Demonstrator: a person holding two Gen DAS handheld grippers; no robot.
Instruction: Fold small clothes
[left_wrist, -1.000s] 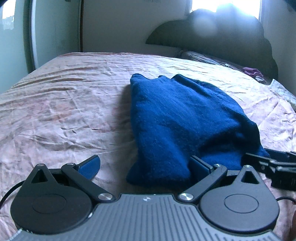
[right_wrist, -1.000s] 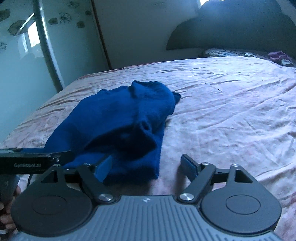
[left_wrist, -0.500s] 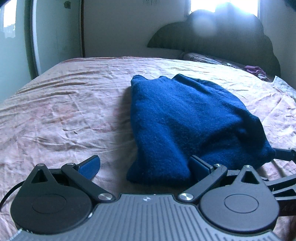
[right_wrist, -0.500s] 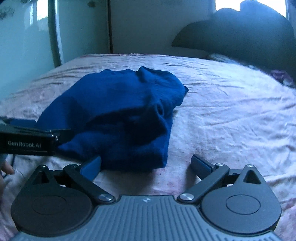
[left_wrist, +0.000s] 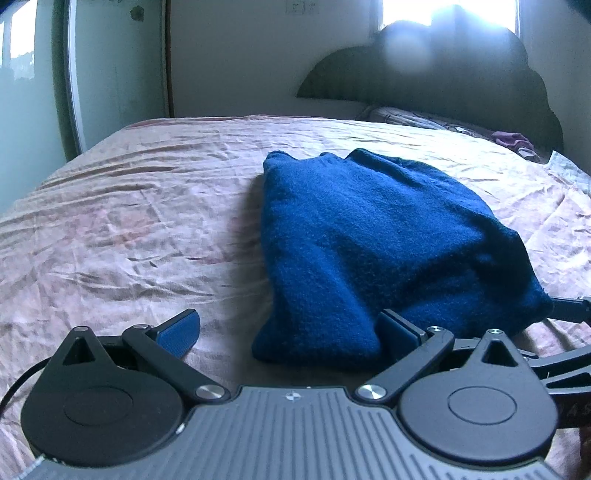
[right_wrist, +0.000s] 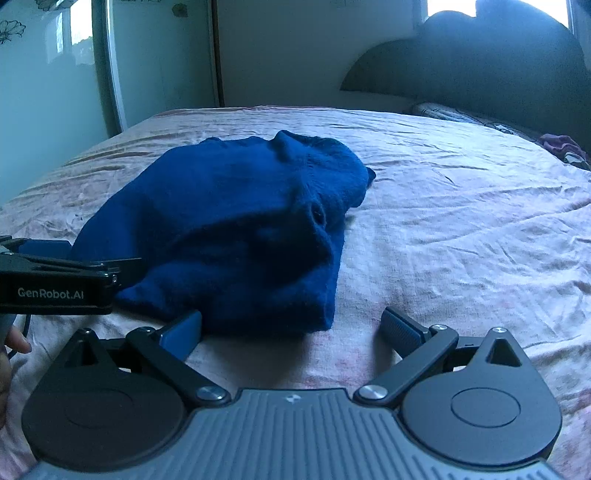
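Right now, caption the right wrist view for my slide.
Open right gripper at the near edge of a folded blue sweater on a pink bedsheet.

Blue sweater (left_wrist: 369, 236): thick fuzzy knit, matt, napped and pilled, soft folds.

Bedsheet (left_wrist: 129, 221): thin pink cloth with a slight sheen, finely creased out to every edge of the bed.

Left gripper (left_wrist: 291, 328): matt black plastic arms and round covers, ribbed grey plastic housing, bright polished metal pivot pins, blue ribbed pads (left_wrist: 179, 334) that look rubbery.

Right gripper (right_wrist: 291, 328): same plastic, pins and finish.

Headboard (right_wrist: 480, 62): dark, matt, smooth.

Wardrobe door (right_wrist: 48, 92): glossy reflective panel with a shiny metal-looking trim strip.

Wall (left_wrist: 236, 59): matt, painted.
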